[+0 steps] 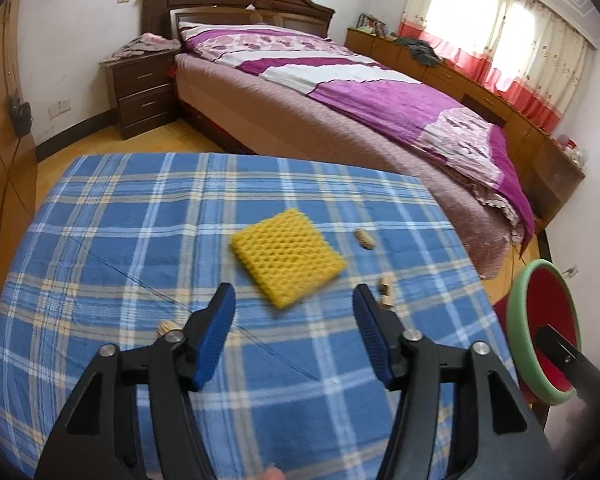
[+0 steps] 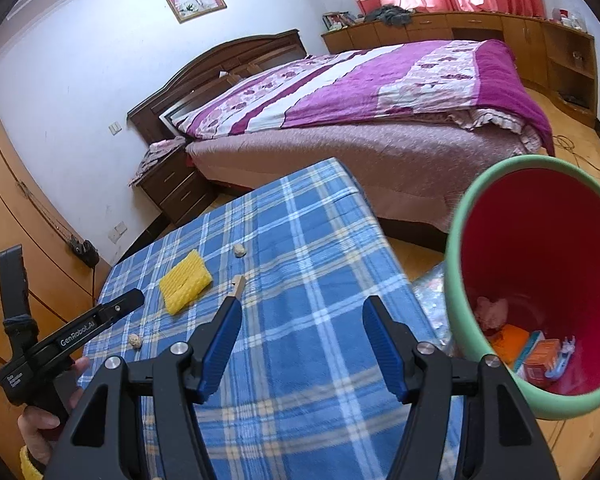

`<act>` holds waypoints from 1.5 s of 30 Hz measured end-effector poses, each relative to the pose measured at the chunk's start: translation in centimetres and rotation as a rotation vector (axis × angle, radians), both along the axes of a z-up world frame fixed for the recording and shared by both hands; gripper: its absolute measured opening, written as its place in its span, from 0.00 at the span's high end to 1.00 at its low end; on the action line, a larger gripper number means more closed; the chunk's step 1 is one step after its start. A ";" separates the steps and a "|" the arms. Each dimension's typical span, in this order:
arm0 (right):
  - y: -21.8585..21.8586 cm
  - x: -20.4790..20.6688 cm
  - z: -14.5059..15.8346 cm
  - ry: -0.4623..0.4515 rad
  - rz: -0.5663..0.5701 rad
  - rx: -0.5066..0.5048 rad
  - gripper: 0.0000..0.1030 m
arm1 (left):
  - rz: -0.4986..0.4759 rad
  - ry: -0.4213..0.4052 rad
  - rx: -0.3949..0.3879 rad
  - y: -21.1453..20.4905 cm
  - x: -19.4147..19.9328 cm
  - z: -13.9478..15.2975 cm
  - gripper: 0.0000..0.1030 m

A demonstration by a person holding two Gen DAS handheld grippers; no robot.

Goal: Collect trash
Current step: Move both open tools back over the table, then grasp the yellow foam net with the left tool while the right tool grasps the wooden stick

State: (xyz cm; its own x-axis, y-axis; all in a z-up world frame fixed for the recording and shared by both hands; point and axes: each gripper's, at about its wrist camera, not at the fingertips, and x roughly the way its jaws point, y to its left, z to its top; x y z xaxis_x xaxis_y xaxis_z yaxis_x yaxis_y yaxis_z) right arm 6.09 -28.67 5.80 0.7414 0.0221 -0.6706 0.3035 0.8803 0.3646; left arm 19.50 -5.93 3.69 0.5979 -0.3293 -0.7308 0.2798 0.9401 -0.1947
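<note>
A yellow foam net square [image 1: 288, 258] [image 2: 185, 282] lies on the blue plaid tablecloth [image 1: 120, 220] [image 2: 324, 264]. Peanut shells are scattered around it: one beyond it [image 1: 364, 239] [image 2: 240, 250], a split one by its right side [image 1: 387, 290] [image 2: 238, 284], and one near the table's left edge [image 1: 167, 326] [image 2: 135, 340]. My left gripper [image 1: 294, 304] [image 2: 128, 302] hovers open just short of the foam, with nothing between its blue pads. My right gripper [image 2: 302, 316] is open and empty over the cloth, left of the bin [image 2: 460, 280] [image 1: 516, 308].
The green-rimmed red bin stands off the table's right edge and holds orange boxes [image 2: 540, 354] and a pink scrap [image 2: 490, 312]. A bed [image 1: 380, 112] with a purple quilt lies beyond the table. A dark nightstand [image 1: 140, 88] stands at the back left. A hand [image 2: 40, 420] holds the left gripper.
</note>
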 end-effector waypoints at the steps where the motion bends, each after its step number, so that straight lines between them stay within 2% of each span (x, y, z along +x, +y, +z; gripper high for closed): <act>1: 0.2 0.4 -0.2 0.004 0.005 -0.001 0.36 | 0.006 0.002 -0.001 0.2 0.4 -0.2 0.36; 5: 0.9 2.0 -0.9 0.022 0.025 -0.004 0.34 | 0.017 0.009 0.003 0.4 1.7 -1.0 0.35; 8: 1.1 2.8 -1.5 0.036 0.034 0.003 0.34 | 0.017 0.008 0.015 0.2 2.7 -1.5 0.21; 9: 1.2 3.1 -1.7 0.040 0.037 0.006 0.34 | 0.015 0.007 0.020 0.0 3.1 -1.7 0.21; 21: 0.7 4.4 -3.3 0.067 0.042 0.032 0.34 | 0.026 0.049 0.098 -2.0 7.9 -4.5 0.20; 25: 0.5 4.6 -3.7 0.073 0.040 0.038 0.34 | 0.024 0.083 0.114 -2.7 8.2 -5.4 0.20; 29: 0.5 4.5 -3.8 0.075 0.038 0.039 0.34 | 0.063 0.067 0.108 -2.9 7.7 -5.6 0.21; 31: 0.4 4.5 -3.8 0.076 0.038 0.040 0.34 | 0.070 0.061 0.107 -3.0 7.4 -5.6 0.24; 33: 0.4 4.5 -3.8 0.076 0.038 0.039 0.34 | 0.043 0.057 0.089 -3.2 7.0 -5.5 0.39; 34: 0.4 4.6 -3.8 0.076 0.038 0.039 0.34 | 0.029 0.057 0.081 -3.3 6.7 -5.4 0.43; 36: 0.5 4.5 -3.8 0.076 0.039 0.039 0.34 | 0.009 0.060 0.055 -3.5 6.4 -5.3 0.59; 39: 0.6 4.5 -3.8 0.075 0.042 0.036 0.34 | -0.019 0.073 0.001 -3.5 5.8 -5.1 0.79; 41: 0.8 4.5 -3.7 0.074 0.046 0.033 0.34 | -0.033 0.073 -0.017 -3.5 5.4 -4.9 0.84; 45: 1.5 4.5 -3.5 0.072 0.060 0.024 0.34 | -0.023 0.052 -0.051 -2.5 4.0 -4.0 0.86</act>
